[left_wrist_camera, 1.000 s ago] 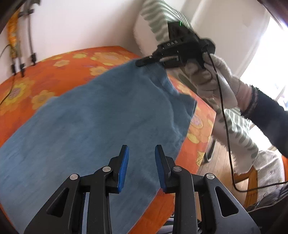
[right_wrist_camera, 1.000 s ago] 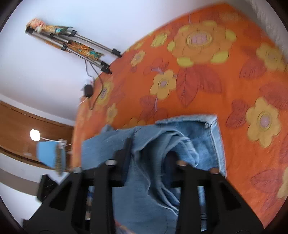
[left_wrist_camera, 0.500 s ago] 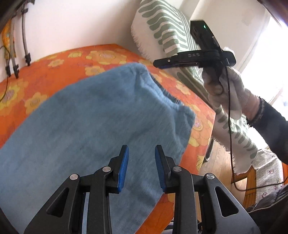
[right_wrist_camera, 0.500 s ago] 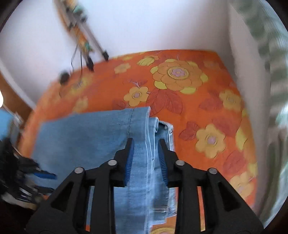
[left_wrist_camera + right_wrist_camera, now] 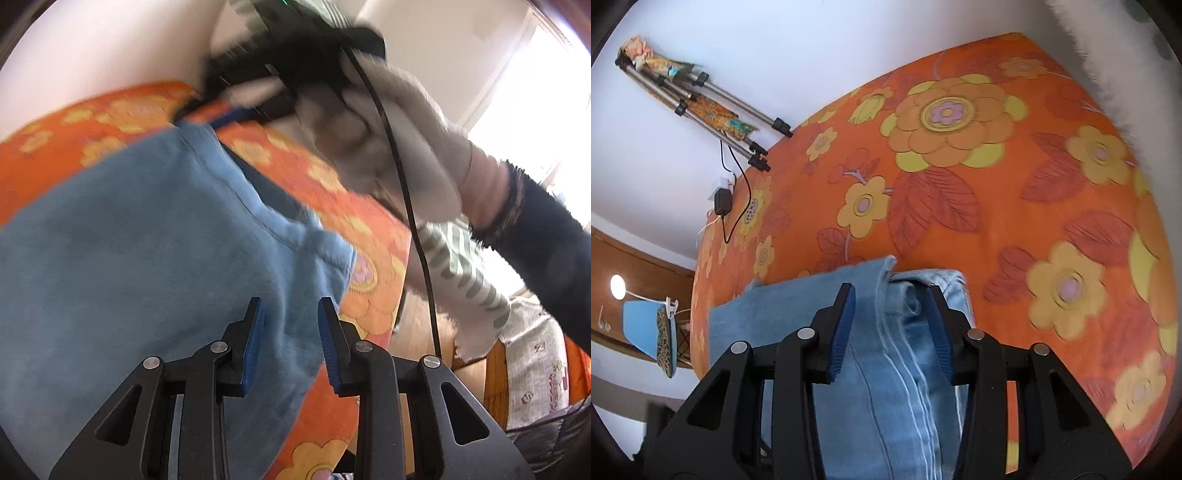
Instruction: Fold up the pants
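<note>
Blue denim pants [image 5: 147,258] lie folded on an orange flowered bed cover [image 5: 110,122]. My left gripper [image 5: 291,306] is open just above their near right edge, nothing between its blue pads. At the far corner of the pants a gloved hand [image 5: 369,147] holds my right gripper [image 5: 195,99], blurred in this view. In the right wrist view the right gripper [image 5: 891,291] is open. It hovers over the pants' [image 5: 879,387] layered folded edge, its pads clear of the cloth. Beyond it the bed cover [image 5: 960,166] stretches to the wall.
A tripod [image 5: 701,96] leans on the wall past the bed, with a plugged charger [image 5: 721,201] and cable below it. A blue lamp [image 5: 646,328] stands off the bed's left side. A striped pillow [image 5: 461,280] and wooden floor [image 5: 417,332] lie to the right.
The right gripper, shut on bunched denim a second ago, let go, rose, then dropped back over the folded edge. The left gripper moved toward the pants' right edge.
</note>
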`<action>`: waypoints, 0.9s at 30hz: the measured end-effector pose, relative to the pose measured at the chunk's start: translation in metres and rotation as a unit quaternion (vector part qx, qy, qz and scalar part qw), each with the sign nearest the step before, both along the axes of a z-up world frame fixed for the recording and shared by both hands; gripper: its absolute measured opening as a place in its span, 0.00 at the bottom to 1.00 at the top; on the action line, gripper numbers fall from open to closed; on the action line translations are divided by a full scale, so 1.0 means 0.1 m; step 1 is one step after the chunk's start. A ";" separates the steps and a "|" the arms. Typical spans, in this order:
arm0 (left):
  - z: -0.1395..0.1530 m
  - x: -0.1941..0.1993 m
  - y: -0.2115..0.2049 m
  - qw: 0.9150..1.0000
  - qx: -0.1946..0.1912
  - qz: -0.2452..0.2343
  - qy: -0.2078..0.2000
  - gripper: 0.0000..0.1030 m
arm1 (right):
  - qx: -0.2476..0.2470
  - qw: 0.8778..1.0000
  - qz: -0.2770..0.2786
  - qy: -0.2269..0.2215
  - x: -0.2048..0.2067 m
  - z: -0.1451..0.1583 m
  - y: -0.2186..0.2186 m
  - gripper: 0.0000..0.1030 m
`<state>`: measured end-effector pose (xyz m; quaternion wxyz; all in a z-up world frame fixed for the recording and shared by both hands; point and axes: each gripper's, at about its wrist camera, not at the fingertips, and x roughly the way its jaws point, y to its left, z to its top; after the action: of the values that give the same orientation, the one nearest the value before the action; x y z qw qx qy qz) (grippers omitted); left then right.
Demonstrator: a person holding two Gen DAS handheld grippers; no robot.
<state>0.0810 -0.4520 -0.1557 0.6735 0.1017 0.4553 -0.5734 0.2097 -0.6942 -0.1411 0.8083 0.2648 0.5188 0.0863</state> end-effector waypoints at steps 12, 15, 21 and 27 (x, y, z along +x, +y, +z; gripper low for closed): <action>-0.04 -0.09 0.09 0.999 -0.022 -0.001 0.029 0.27 | -0.128 0.988 -0.006 -0.090 -0.34 0.53 0.10 0.08; 0.20 -0.16 0.33 0.999 -0.041 0.007 0.017 0.27 | -0.114 0.988 -0.016 -0.099 -0.71 0.60 0.06 0.11; 0.56 -0.19 0.99 0.995 -0.018 0.073 -0.066 0.27 | -0.143 0.983 0.004 -0.111 -1.38 0.60 0.43 0.20; 0.62 -0.07 1.78 0.983 0.033 0.153 -0.096 0.27 | -0.194 0.974 0.047 -0.110 -1.55 0.37 1.07 0.20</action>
<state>0.0737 -0.2738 -0.0941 0.7904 0.1075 0.4168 -0.4359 0.0546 -0.5875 -0.1043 0.8914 0.0669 0.4453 0.0507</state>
